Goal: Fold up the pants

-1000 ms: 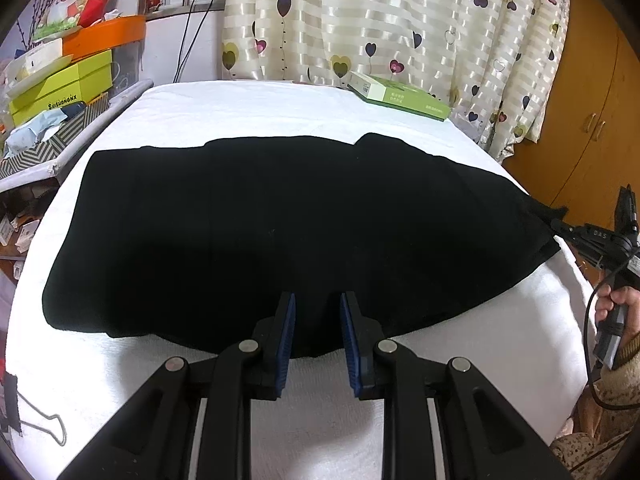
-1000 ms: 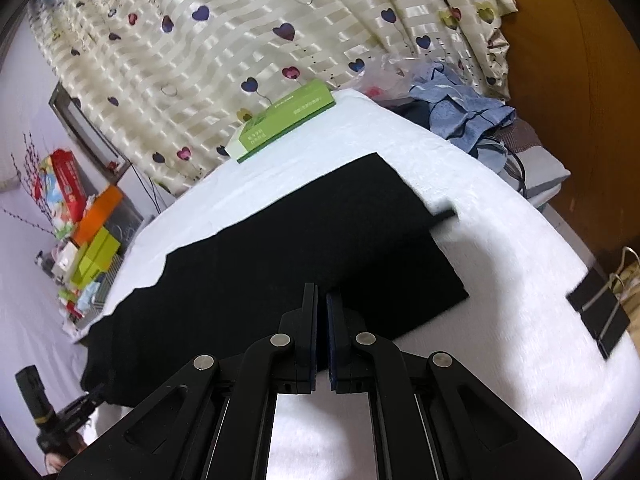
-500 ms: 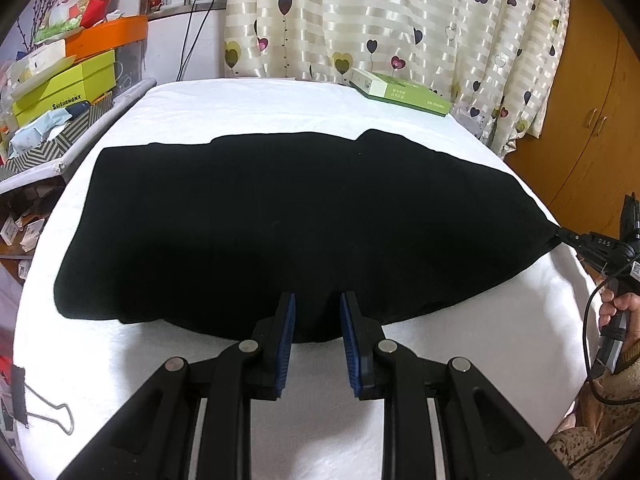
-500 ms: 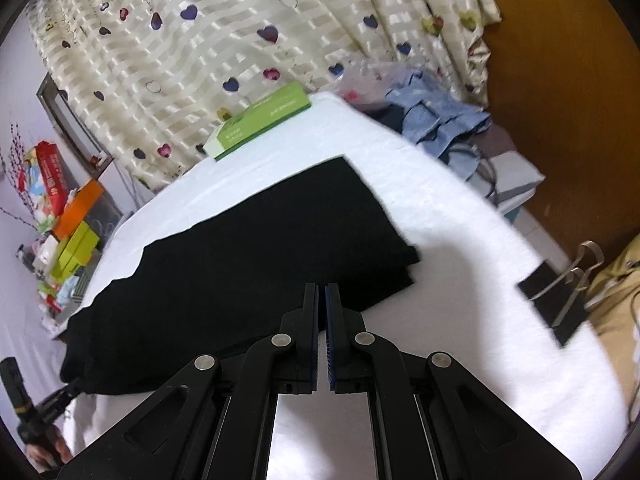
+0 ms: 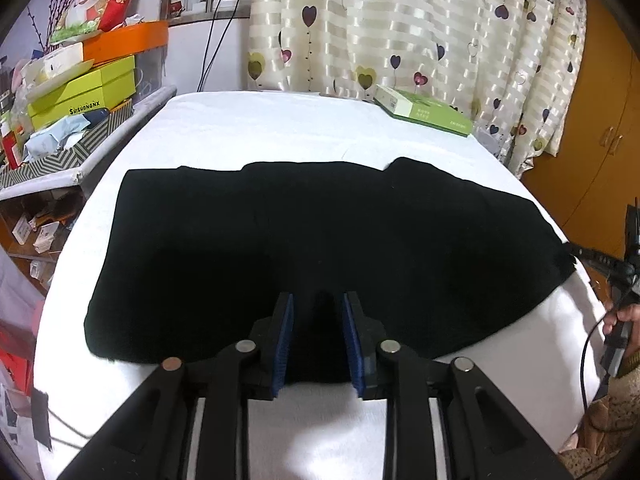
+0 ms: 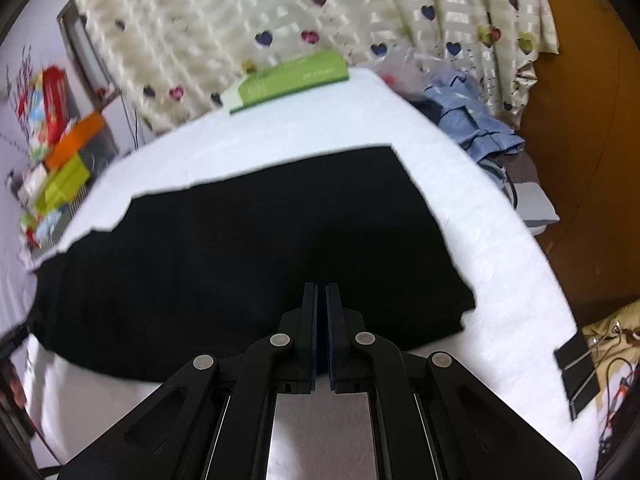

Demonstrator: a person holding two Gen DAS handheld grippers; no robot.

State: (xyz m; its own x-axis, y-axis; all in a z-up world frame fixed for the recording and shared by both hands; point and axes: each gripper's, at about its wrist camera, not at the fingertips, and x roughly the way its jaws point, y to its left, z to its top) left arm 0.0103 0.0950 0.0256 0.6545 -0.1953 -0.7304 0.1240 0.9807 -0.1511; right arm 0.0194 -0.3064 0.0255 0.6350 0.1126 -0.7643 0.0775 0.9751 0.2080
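While black pants (image 5: 320, 236) cover the white-clothed table (image 5: 280, 128): green box (image 5: 424, 110) at far edge, binder clip (image 6: 576, 372) nearby; L gripper (image 5: 318, 320) opening astride near hem, R gripper (image 6: 321, 312) clenched, empty.

Even indoor light falls from above. The white worktop (image 5: 280, 128) glares near washed-out, while the black pants (image 5: 320, 232) swallow all fold detail. The left wrist view is sharp; the right wrist view smears with motion blur, worst on the curtain (image 6: 248, 12). Fisheye bending and dark corners frame both.

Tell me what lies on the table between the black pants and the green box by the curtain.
Nothing: in the left wrist view only bare white tablecloth runs from the far edge of the black pants to the green box. The right wrist view agrees.
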